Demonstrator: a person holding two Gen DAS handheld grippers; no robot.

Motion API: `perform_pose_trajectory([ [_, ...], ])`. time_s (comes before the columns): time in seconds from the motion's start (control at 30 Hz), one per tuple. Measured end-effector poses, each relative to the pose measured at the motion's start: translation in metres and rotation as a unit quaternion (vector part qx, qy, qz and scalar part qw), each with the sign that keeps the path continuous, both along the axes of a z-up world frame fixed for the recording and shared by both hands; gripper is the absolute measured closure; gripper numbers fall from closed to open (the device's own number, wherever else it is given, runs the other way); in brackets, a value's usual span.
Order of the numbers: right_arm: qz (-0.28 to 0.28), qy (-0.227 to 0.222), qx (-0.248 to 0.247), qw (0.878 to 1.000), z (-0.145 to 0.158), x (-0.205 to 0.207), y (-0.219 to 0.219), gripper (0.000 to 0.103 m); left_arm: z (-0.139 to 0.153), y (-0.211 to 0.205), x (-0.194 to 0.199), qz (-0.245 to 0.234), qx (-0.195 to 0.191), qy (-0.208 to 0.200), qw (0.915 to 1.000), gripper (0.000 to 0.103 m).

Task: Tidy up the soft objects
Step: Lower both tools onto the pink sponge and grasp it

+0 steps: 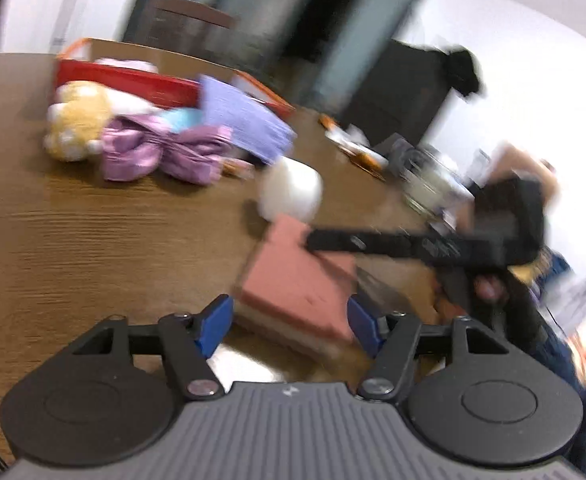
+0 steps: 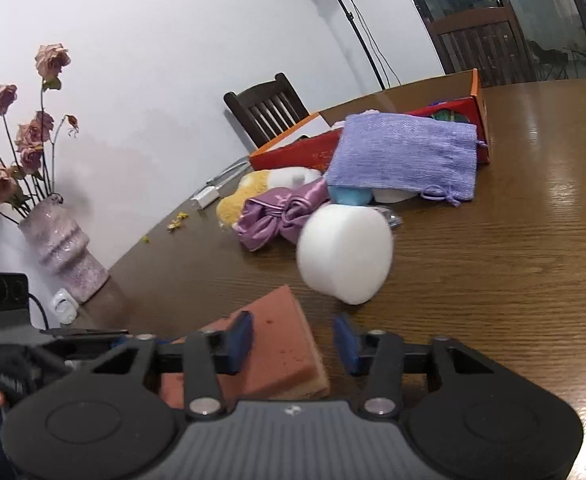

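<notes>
A pink sponge (image 1: 297, 276) (image 2: 277, 344) lies on the brown table. My left gripper (image 1: 289, 326) is open with its blue pads on either side of the sponge's near end. My right gripper (image 2: 293, 342) is open too, the sponge between its pads; it shows as a black arm (image 1: 413, 244) over the sponge's far side in the left wrist view. A white foam cylinder (image 1: 291, 192) (image 2: 345, 254) lies just beyond. Further back lie a purple satin pouch (image 1: 161, 152) (image 2: 273, 216), a yellow plush toy (image 1: 77, 120) (image 2: 245, 192) and a lilac knitted bag (image 1: 245, 120) (image 2: 405, 156).
A red and orange cardboard box (image 1: 133, 80) (image 2: 477, 92) with soft items inside stands behind the pile. A vase of dried roses (image 2: 65, 248) stands at the table's left edge. Jars and clutter (image 1: 425, 172) sit at the right. Wooden chairs (image 2: 269, 108) stand around the table.
</notes>
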State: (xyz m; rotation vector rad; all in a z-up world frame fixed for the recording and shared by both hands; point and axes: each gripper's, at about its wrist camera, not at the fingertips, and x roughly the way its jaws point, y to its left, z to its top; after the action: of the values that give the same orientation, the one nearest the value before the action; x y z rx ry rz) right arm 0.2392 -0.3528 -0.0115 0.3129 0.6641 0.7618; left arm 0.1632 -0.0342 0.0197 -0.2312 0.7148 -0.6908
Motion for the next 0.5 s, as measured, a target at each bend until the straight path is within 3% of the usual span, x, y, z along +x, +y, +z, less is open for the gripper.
perform_pose_trajectory([
  [0.1,-0.019,0.012,0.014,1.0,-0.002,-0.008,0.001,0.072,-0.005,0.0,0.0,-0.034,-0.036,0.022,0.9985,0.04],
  [0.17,-0.036,0.003,0.011,0.999,-0.003,-0.016,0.005,0.072,-0.014,-0.008,0.008,-0.028,-0.045,0.056,0.997,0.039],
  [0.23,-0.058,-0.014,-0.008,0.998,-0.002,-0.019,0.007,0.072,-0.016,-0.01,0.014,-0.014,-0.044,0.056,0.9974,0.04],
  [0.5,-0.092,0.035,0.036,0.994,-0.009,-0.009,-0.005,0.072,-0.02,0.007,0.051,0.015,-0.071,0.1,0.9924,0.049],
])
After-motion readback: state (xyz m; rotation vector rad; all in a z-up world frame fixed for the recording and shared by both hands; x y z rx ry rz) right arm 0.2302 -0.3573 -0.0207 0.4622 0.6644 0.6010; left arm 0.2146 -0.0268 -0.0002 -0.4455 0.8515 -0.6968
